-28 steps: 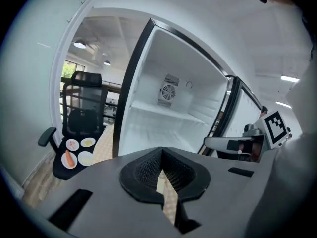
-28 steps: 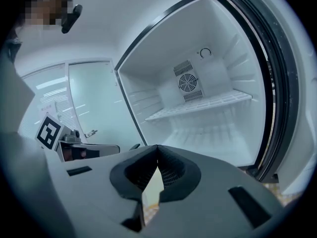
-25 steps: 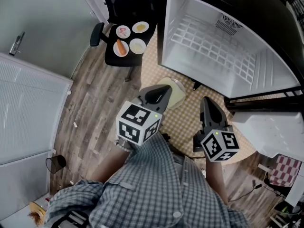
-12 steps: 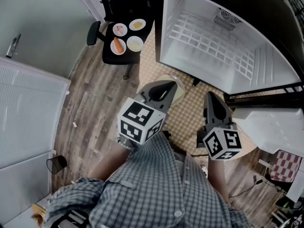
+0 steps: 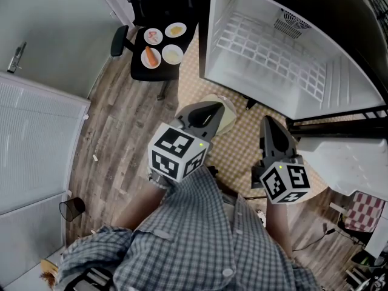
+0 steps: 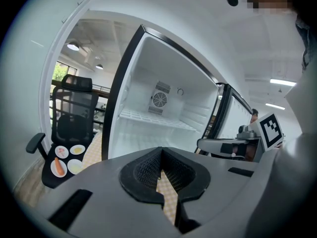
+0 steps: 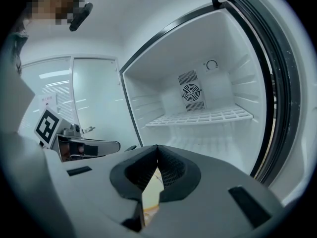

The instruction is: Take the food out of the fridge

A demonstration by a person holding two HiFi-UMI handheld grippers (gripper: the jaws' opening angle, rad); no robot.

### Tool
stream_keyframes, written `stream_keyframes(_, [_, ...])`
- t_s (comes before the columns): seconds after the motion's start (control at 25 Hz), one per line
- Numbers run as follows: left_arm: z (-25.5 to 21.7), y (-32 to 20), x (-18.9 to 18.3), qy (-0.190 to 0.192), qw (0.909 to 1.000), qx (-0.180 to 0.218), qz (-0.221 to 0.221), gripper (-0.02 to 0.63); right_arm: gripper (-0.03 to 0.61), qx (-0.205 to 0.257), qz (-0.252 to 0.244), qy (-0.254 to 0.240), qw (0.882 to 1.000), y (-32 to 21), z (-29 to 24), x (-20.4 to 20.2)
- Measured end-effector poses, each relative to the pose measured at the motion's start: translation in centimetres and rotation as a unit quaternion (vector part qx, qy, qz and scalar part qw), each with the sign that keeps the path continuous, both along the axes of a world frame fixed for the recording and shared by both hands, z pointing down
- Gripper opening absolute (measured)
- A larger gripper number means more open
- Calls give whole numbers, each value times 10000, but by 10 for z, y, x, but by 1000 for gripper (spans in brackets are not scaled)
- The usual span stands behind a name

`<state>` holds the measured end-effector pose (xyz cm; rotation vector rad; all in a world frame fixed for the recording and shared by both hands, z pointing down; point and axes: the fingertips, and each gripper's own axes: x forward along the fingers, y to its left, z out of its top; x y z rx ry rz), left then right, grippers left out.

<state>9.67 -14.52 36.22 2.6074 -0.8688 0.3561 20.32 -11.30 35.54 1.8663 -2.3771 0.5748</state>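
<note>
Wood-plank floor (image 5: 115, 132), checked mat (image 5: 239, 145) before the open fridge (image 5: 339, 83); left gripper (image 5: 211, 109) and right gripper (image 5: 268, 123) jaws clenched together.

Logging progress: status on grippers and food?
Left gripper shut, empty; right gripper shut, empty. Fridge open, nothing inside. Four food plates on office chair. Path unobstructed.

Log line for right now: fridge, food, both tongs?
fridge: open, no food seen inside | food: four plates on chair | left tongs: shut, empty | right tongs: shut, empty
</note>
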Motion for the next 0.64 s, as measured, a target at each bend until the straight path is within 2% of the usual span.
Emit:
stream_keyframes(0.2, [5,1,-1,104,9998,-143,24,6,9,-46,-53,148,9999,0,2,-1])
stream_keyframes(0.64, [7,-2,-7,232,9993,-287,-22,5,9,-202,-105,90,9997,-3,10,-4])
